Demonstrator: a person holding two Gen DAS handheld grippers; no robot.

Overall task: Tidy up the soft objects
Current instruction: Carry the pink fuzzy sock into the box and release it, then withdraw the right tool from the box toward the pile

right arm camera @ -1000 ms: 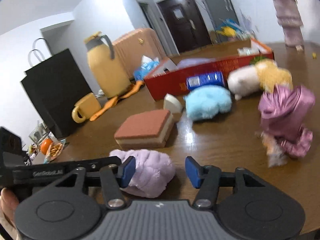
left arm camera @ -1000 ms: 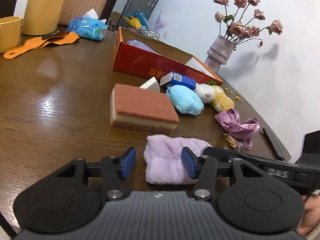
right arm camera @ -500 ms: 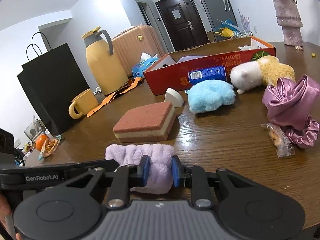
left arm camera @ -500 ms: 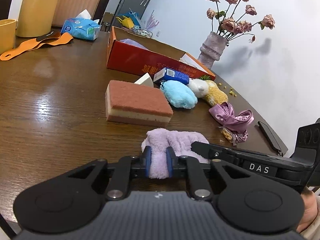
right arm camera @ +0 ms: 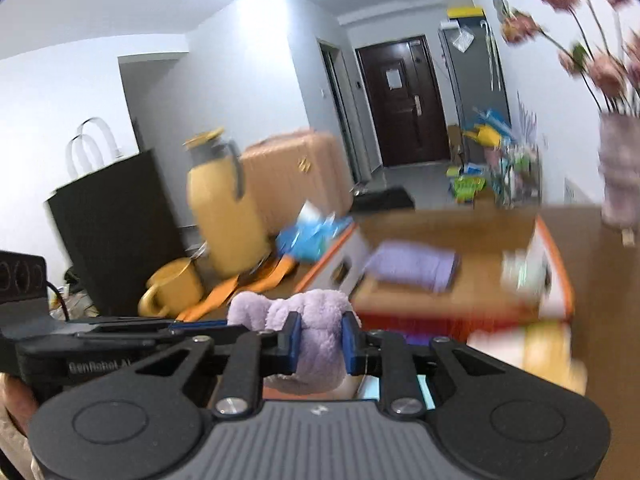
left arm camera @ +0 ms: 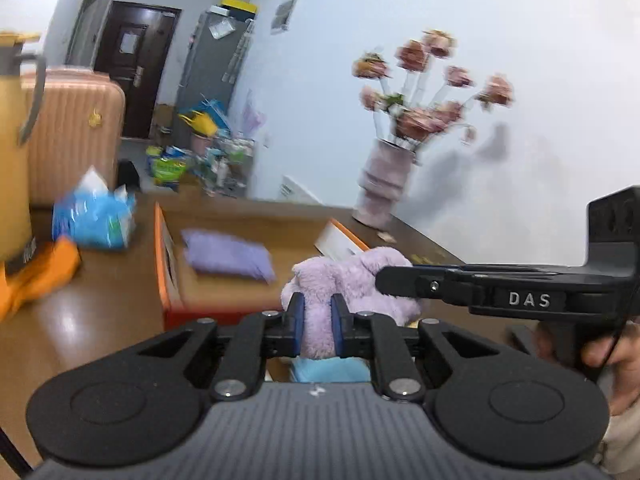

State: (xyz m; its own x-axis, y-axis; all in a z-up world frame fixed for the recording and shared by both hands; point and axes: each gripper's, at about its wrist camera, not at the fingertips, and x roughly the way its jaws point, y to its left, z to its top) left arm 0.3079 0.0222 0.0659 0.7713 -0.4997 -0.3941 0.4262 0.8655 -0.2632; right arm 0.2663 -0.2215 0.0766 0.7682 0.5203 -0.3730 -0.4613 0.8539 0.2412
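Left wrist view: left gripper (left arm camera: 316,322) and right gripper (right arm camera: 322,343) both clench the purple towel (left arm camera: 352,280), held in the air near the red box (left arm camera: 168,276). Uneven pulls could tear it free; a low carry could snag the box's wall.

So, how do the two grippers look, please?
Both grippers are black with blue pads on the jaws and a grey ribbed body. The left gripper appears in the right view marked "GenRobot.AI", with a black cable. The right gripper shows "DAS" in white.
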